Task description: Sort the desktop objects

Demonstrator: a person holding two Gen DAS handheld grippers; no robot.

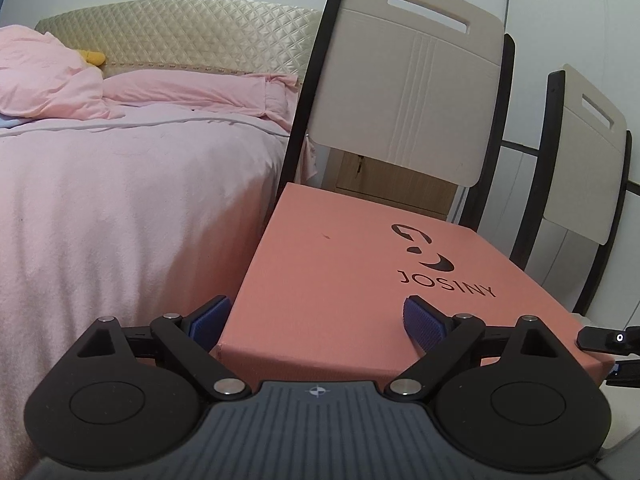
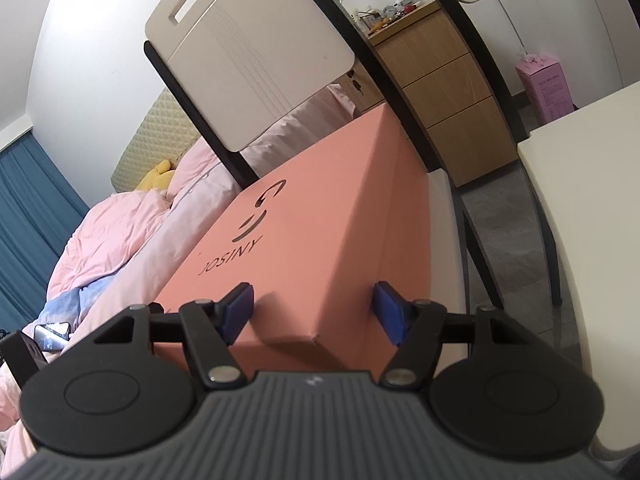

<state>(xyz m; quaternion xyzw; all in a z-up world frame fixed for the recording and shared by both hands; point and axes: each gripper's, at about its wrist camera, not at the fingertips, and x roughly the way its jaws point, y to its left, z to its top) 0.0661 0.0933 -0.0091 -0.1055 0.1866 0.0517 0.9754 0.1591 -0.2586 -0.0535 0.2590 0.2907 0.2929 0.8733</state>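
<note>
A large salmon-pink box (image 1: 360, 276) printed "JOSINY" rests on a chair seat; it also shows in the right wrist view (image 2: 320, 240). My left gripper (image 1: 316, 320) is wide open and straddles the box's near left corner, one blue pad beside the left side, the other over the lid. My right gripper (image 2: 316, 312) is wide open and straddles the near right corner, one pad on the lid, the other by the right side. Neither pair of jaws is closed on the box. The right gripper's tip (image 1: 608, 338) shows at the left view's right edge.
A bed with pink bedding (image 1: 120, 208) lies directly left of the chair. The beige chair back (image 1: 404, 92) rises behind the box, with a second chair (image 1: 580, 152) to the right. A white table (image 2: 592, 240) stands on the right, and a wooden drawer cabinet (image 2: 448, 92) stands beyond.
</note>
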